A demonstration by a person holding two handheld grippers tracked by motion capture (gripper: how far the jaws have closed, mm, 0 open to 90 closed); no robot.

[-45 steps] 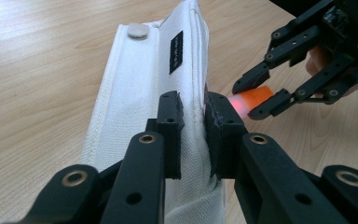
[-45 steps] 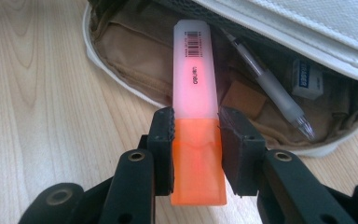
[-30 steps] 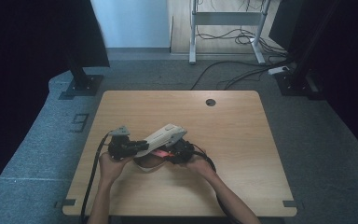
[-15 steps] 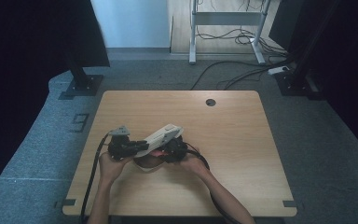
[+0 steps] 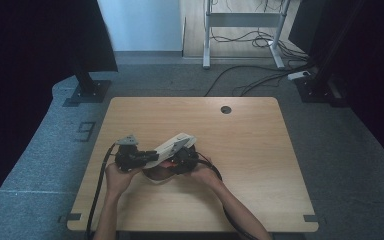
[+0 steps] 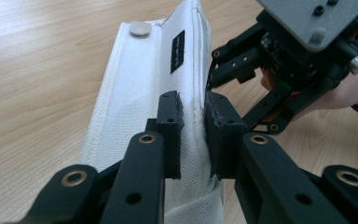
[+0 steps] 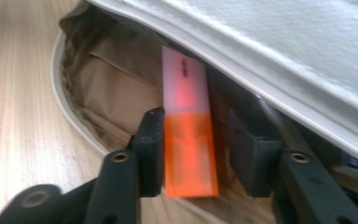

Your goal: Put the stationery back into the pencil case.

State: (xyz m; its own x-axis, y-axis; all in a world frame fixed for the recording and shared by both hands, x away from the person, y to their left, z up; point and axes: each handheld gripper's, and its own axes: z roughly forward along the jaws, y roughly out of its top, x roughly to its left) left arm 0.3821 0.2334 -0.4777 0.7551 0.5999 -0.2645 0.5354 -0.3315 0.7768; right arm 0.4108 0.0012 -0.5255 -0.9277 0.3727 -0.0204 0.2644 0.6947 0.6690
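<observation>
White fabric pouch [image 5: 172,147] sits near the front-left of the wooden table [image 5: 260,150], flap lifted and angled up. Left gripper [image 6: 193,128] is clamped on the pouch flap, both black pads pressing the white canvas edge; a metal snap [image 6: 141,29] and a small black label [image 6: 178,45] show on the flap further along. Right gripper [image 7: 196,149] is at the pouch mouth, under the flap, with an orange and pale pink flat stick [image 7: 187,140] between its jaws; jaws have just been opening, left pad is against the stick, right pad stands clear with a gap. The stick's pale end points into the tan lining [image 7: 116,88]. In the high view both hands meet at the pouch, close together.
</observation>
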